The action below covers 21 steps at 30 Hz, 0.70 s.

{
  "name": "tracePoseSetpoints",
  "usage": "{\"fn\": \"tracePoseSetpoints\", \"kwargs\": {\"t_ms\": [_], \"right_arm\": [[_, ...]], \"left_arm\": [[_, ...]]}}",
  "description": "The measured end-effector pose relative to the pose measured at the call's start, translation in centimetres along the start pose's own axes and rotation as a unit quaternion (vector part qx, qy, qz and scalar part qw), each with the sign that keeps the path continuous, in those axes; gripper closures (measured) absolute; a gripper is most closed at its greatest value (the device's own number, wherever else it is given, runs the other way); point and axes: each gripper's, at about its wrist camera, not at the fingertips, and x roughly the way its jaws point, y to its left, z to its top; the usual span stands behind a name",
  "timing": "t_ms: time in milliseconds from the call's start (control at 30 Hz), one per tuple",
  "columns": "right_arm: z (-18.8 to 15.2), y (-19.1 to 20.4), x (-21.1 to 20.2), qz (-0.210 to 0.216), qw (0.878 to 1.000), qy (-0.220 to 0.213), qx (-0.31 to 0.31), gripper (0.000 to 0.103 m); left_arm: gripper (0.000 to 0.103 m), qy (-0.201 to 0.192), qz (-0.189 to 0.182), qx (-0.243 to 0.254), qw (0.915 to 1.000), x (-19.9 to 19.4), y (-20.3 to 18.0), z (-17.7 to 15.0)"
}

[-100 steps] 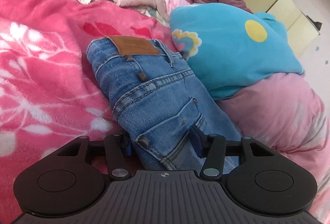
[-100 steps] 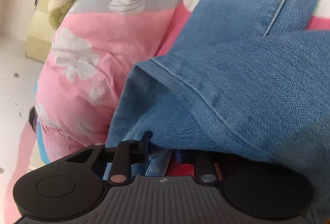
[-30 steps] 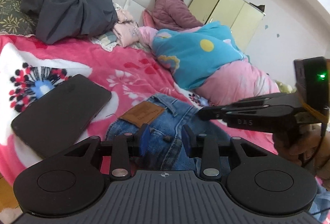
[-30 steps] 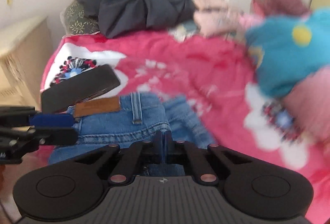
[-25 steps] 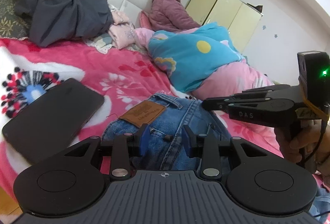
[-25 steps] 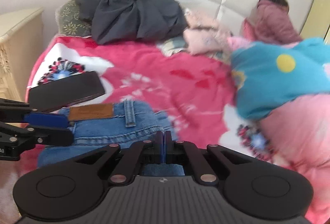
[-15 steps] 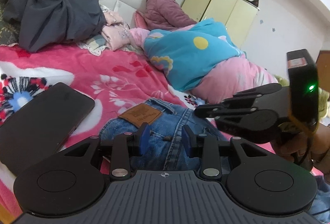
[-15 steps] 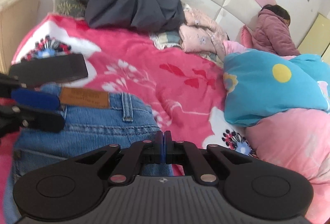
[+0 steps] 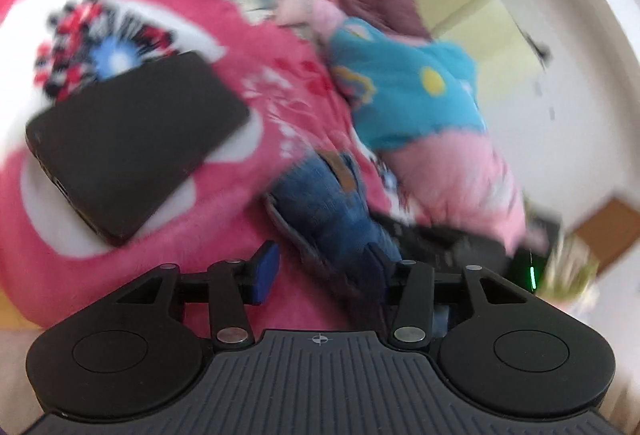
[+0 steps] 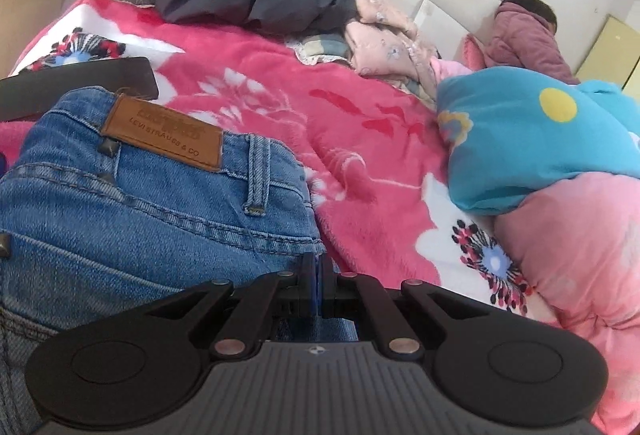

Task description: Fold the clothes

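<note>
Folded jeans (image 10: pixel 132 219): near the bed's (image 10: pixel 360 139) front edge, beside a dark tablet (image 9: pixel 136 139); left tool (image 9: pixel 320 269) opening, denim between its pads; right tool (image 10: pixel 315 289) fully closed, empty; risk: released fold springs apart or slides off.
</note>
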Motion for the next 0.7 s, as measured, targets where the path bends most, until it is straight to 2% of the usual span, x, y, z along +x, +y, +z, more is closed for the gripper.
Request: {"fn": "tracePoseSetpoints", "kwargs": {"t_ms": [33, 133, 167, 200, 233, 333, 400, 467, 567, 633, 700], "right_arm": [[0.0, 0.0, -0.1, -0.001, 1.0, 0.0, -0.001, 0.103], [0.0, 0.2, -0.2, -0.004, 1.0, 0.0, -0.003, 0.103], [-0.1, 0.2, -0.3, -0.005, 1.0, 0.0, -0.002, 0.103], [-0.1, 0.1, -0.3, -0.005, 1.0, -0.002, 0.0, 0.103], [-0.2, 0.1, -0.3, -0.006, 1.0, -0.004, 0.003, 0.103], [-0.3, 0.0, -0.4, -0.007, 1.0, -0.009, 0.012, 0.103], [-0.3, 0.1, -0.7, -0.007, 1.0, -0.018, 0.014, 0.103], [-0.2, 0.3, -1.1, -0.008, 0.999, -0.029, 0.014, 0.103], [-0.1, 0.9, -0.7, -0.014, 0.999, -0.03, 0.004, 0.103], [-0.6, 0.8, 0.3, -0.009, 1.0, -0.022, 0.02, 0.103], [-0.7, 0.3, 0.5, 0.0, 0.999, -0.019, 0.037, 0.102]], "left_arm": [[0.044, 0.0, -0.004, -0.019, 0.9998, 0.5, 0.3, 0.3], [0.045, 0.0, -0.017, -0.072, 0.9973, 2.1, 1.3, 1.2], [0.047, -0.006, -0.015, -0.069, 0.9975, 2.3, 1.1, 1.2], [0.053, -0.011, -0.012, -0.063, 0.9979, 2.5, 0.8, 1.2], [0.06, -0.017, -0.01, -0.053, 0.9984, 2.6, 0.4, 1.2], [0.069, -0.038, -0.003, 0.019, 0.9991, 1.8, -1.7, 1.5], [0.071, -0.057, -0.003, 0.08, 0.9951, 0.9, -3.5, 1.6], [0.071, -0.066, 0.008, 0.121, 0.9905, 0.7, -4.4, 1.5], [0.069, -0.036, 0.063, 0.112, 0.9911, 2.4, -2.6, 1.2], [0.065, -0.04, 0.072, 0.12, 0.9894, 2.3, -2.5, 1.1], [0.06, -0.062, 0.089, 0.168, 0.9798, 1.3, -4.0, 0.9]]}}
